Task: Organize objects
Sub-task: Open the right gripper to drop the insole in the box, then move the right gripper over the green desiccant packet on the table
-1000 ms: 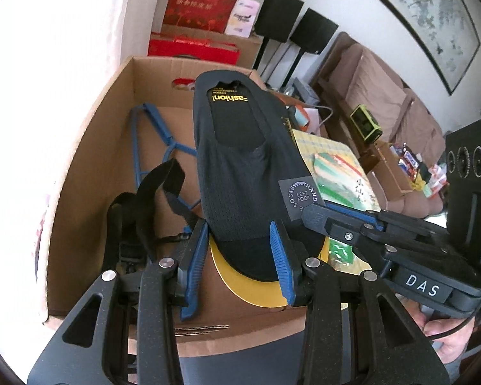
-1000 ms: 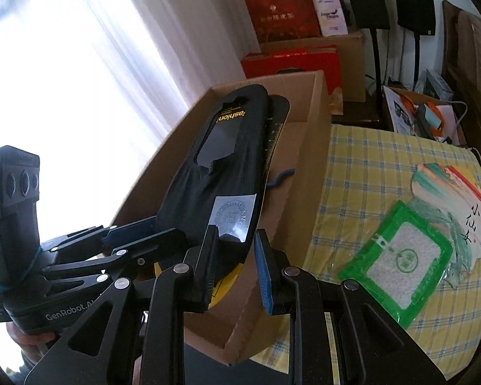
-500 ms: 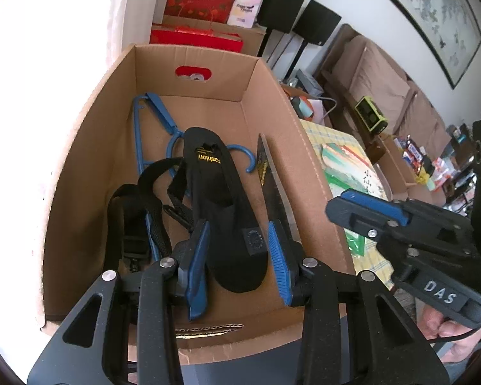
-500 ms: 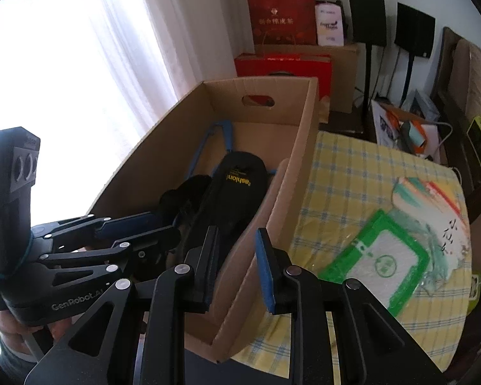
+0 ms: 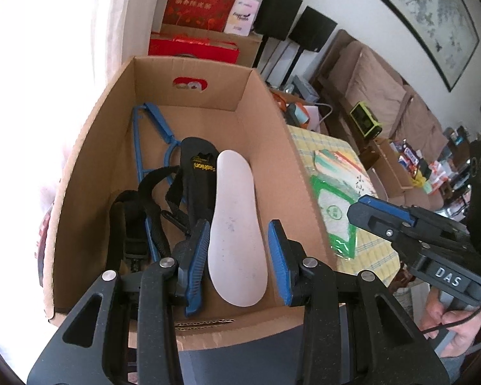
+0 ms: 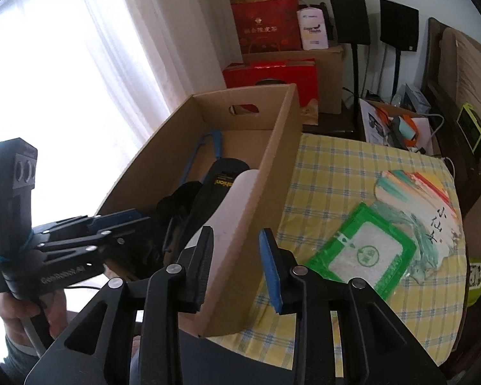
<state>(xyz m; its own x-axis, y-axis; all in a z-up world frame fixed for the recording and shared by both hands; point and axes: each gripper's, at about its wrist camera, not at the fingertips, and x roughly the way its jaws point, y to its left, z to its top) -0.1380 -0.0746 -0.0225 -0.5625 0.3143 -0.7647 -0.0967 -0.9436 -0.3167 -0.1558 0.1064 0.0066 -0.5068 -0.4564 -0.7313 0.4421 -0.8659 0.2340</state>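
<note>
Inside the cardboard box [image 5: 272,122] a black insole [image 5: 198,173] with a yellow label lies beside a second insole [image 5: 235,224], white side up. My left gripper [image 5: 237,240] hovers open over the box's near end, holding nothing. My right gripper [image 6: 235,234] hangs above the box's right wall [image 6: 263,173]; its jaws are opening and nothing is pressed between them. Each gripper shows in the other's view: the right gripper [image 5: 365,205] and the left gripper [image 6: 134,216]. The two insoles [image 6: 223,176] show partly behind the wall.
A blue hanger [image 5: 150,118] and a black strap [image 5: 128,218] also lie in the box. On the yellow checked tablecloth [image 6: 336,166] to the right lie a green packet [image 6: 362,253] and a painted fan [image 6: 413,192]. Red gift boxes, speakers and a sofa stand beyond.
The insole pair, held over the box by both grippers, has dropped inside. One insole stood on edge and now lies flat, white side up. The right gripper drew back and widened.
</note>
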